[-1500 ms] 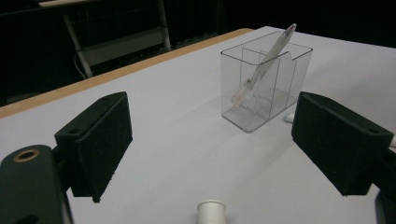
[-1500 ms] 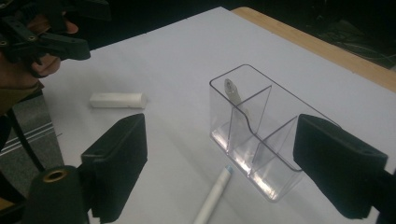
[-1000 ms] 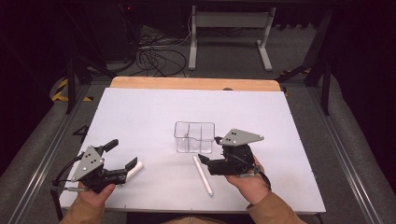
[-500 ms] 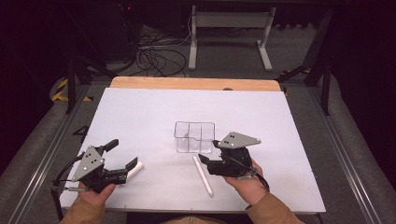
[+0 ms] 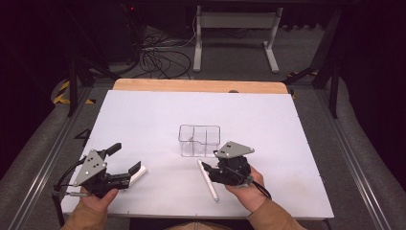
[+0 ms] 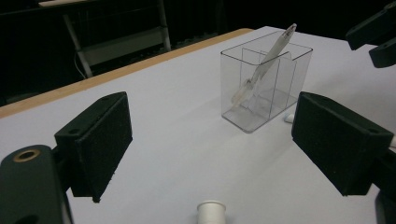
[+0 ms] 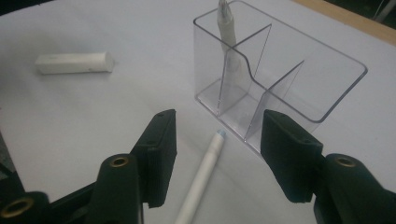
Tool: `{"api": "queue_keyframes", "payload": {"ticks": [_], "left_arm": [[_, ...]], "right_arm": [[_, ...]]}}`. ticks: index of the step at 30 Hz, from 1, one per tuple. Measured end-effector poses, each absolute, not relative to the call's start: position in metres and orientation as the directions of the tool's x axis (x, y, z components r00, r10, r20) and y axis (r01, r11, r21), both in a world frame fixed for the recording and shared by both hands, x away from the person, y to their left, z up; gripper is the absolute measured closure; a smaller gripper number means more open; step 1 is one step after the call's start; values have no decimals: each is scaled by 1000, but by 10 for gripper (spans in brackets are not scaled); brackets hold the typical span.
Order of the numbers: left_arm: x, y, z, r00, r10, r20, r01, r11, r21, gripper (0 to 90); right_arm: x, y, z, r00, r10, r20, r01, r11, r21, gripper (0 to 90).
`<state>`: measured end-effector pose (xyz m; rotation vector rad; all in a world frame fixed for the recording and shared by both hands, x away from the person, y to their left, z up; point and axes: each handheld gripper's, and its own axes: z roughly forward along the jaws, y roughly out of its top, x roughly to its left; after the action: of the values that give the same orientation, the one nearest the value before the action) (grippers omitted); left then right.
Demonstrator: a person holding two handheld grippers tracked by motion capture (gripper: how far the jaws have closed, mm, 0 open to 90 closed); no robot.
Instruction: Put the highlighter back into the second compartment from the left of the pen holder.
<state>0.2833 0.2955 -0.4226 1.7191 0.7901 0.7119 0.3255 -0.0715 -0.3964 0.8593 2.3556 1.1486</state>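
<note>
Your right gripper (image 5: 207,168) sits low and right of centre in the high view, jaws half spread and just now closing, with the white pen (image 5: 208,180) lying flat on the bench (image 5: 143,115) between them. In the right gripper view that pen (image 7: 201,179) runs from the bottom edge up toward the middle of the frame, and there is a gap on each side, so neither pad presses it. Its tip ends just short of the clear organizer (image 7: 280,74), whose near bottom edge lies right behind the right-hand jaw.

The organizer (image 5: 199,140) stands at mid-frame in the high view, well clear of every bench edge. A second pen (image 6: 266,63) leans tilted in one of its compartments, its top sticking out above the rim.

Your left gripper (image 5: 125,164) rests at the lower left of the high view, close to the near edge of the bench, jaws spread wide and holding nothing. A short white cylinder (image 5: 137,174) lies by its lower jaw; whether they touch you cannot tell. In the left gripper view its end (image 6: 211,212) shows at the bottom edge, between the jaws.

Open white surface stretches across the upper half of the bench and to the right side. A wooden strip (image 5: 201,86) borders the far edge.
</note>
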Motion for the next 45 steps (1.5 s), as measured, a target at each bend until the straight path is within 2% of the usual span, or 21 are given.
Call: {"api": "queue_keyframes", "payload": {"ticks": [11,22,45], "left_arm": [[283,296,-422,602,794,79,160,-217,963,131],[283,296,-423,604,793,79,160,-218,963,131],[283,296,-423,604,793,82,159,-221,962,131]], "right_arm": [[334,-59,-421,-722,685,-98,390,520,760,477],[341,-52,-436,-708,703,-76,447,528,722,506],[346,-42,-453,-655,753,-62,539,524,660,623]]}}
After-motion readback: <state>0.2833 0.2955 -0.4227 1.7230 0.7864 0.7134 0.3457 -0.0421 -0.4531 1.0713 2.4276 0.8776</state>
